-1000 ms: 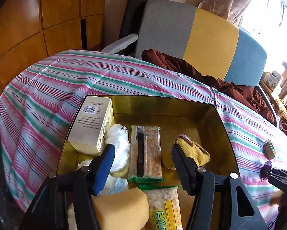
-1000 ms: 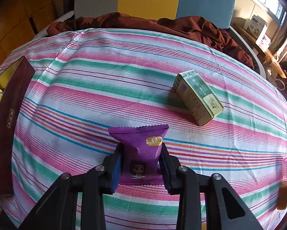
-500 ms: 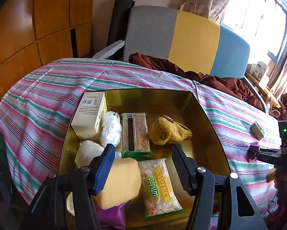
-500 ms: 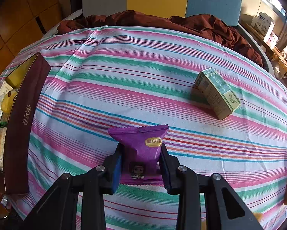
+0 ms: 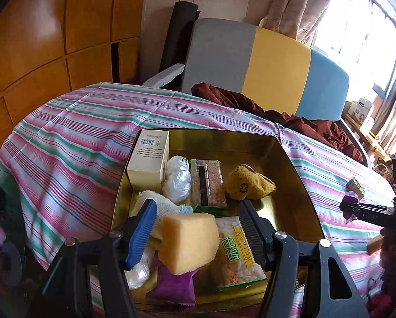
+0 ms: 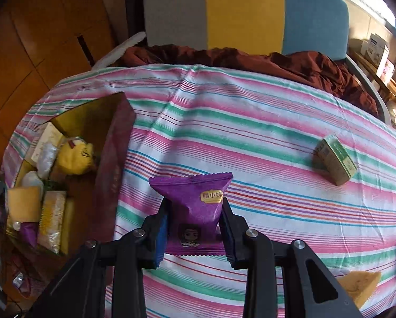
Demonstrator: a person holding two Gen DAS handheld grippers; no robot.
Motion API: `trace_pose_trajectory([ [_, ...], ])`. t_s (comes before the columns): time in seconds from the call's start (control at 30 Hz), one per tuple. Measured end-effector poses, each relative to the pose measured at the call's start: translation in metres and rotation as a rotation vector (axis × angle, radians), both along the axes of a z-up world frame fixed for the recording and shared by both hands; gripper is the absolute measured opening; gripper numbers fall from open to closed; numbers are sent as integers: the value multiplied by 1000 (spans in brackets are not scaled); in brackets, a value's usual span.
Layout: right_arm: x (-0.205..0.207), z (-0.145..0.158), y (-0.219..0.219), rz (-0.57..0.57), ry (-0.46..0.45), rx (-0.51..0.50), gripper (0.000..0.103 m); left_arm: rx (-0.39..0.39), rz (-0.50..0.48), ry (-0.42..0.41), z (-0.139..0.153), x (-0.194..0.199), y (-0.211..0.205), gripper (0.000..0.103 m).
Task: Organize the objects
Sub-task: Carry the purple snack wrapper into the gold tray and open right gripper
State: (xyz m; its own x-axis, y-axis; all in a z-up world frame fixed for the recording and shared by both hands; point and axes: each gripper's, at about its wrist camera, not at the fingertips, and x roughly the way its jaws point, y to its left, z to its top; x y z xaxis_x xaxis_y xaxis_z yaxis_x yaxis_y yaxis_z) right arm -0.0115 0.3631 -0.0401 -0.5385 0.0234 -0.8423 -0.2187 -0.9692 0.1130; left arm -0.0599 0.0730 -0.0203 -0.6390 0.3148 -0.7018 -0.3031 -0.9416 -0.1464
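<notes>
My right gripper [image 6: 194, 228] is shut on a purple snack packet [image 6: 195, 201] and holds it above the striped tablecloth, right of the gold-lined box [image 6: 118, 143]. My left gripper [image 5: 198, 228] is open and empty, held above the near end of the box [image 5: 296, 175]. In the box lie a yellow sponge [image 5: 190, 241], a white carton [image 5: 149, 159], a cracker pack [image 5: 207, 184], a yellow plush toy [image 5: 248, 185], a Weidan snack pack [image 5: 237, 257] and another purple packet [image 5: 174, 286]. The right gripper shows at the left wrist view's right edge [image 5: 352, 208].
A green carton [image 6: 335, 160] lies on the tablecloth [image 6: 251, 132] at the right. A yellow sponge piece [image 6: 359, 286] sits at the near right edge. A dark red cloth [image 6: 251, 58] and a grey, yellow and blue sofa back [image 6: 245, 10] lie behind the table.
My left gripper has pulled back and up, so more of the box's near end shows. My right gripper has lifted and carried the purple packet leftward, toward the box.
</notes>
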Motion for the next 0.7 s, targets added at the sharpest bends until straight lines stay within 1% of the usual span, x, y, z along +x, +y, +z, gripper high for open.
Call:
trace_pose_trajectory([
  [0.13,-8,21,-50,117,51,6,34,5,15,-3,-1,0,-7,65],
  [0.23,-17,22,-83,204,59,17,34,6,24,-5,-2,-1,-10,65],
  [0.33,-20,18,-109,259,51,40,34,7,29,-7,-3,0,-13,65],
  [0.5,-26,9,-135,316,17,70,35,7,34,-11,-4,0,-15,65],
  [0.7,-31,-4,-147,334,-18,92,36,5,42,-18,-6,-1,-18,65],
])
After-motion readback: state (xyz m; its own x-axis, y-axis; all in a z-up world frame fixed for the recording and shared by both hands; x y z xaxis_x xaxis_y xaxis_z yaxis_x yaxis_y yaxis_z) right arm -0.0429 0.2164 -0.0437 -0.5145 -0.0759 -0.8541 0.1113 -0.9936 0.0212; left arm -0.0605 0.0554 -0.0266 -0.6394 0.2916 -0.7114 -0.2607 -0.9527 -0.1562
